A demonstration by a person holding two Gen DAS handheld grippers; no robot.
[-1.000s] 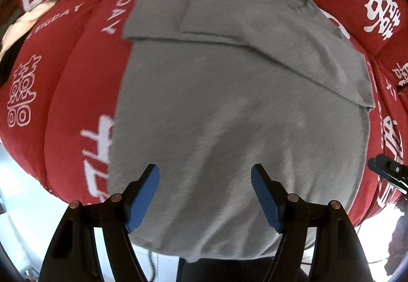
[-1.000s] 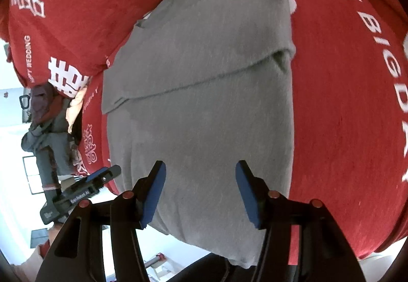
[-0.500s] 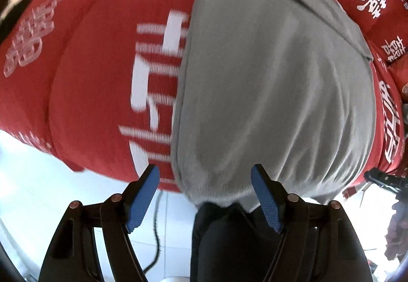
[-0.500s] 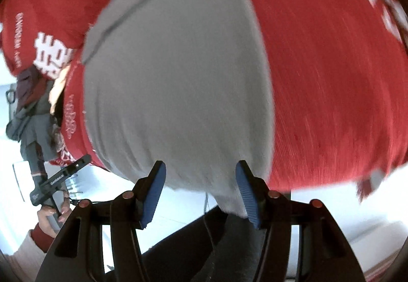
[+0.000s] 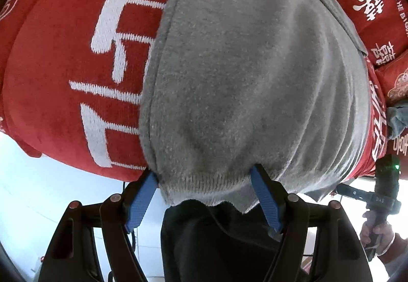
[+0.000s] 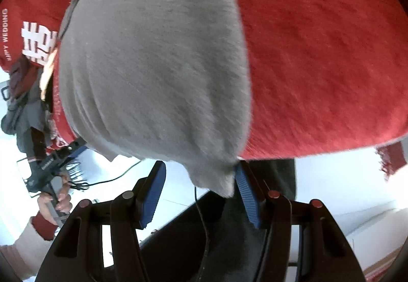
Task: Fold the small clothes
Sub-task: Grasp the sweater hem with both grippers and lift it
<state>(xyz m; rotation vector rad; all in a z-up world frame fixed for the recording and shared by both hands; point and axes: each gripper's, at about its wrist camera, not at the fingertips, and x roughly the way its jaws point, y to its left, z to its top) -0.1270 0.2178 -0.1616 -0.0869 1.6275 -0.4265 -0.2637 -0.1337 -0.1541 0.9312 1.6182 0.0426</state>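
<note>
A grey knit garment (image 5: 242,73) lies on a red blanket (image 5: 63,65) with white characters, its hem hanging over the near edge. My left gripper (image 5: 204,192) is open, its blue pads on either side of the hem's left corner. The garment also shows in the right wrist view (image 6: 153,65). My right gripper (image 6: 201,187) is open with the hem's right corner hanging between the pads, against the right pad (image 6: 246,192).
The red blanket (image 6: 318,52) ends just in front of both grippers; a pale floor and cables (image 6: 114,177) lie below. Each gripper shows in the other's view, the right one (image 5: 382,195) and the left one (image 6: 51,164). Dark fabric (image 5: 216,243) sits under the hem.
Both grippers have dropped back and down from over the garment's body to its hanging hem at the blanket's near edge. Both jaws stayed open.
</note>
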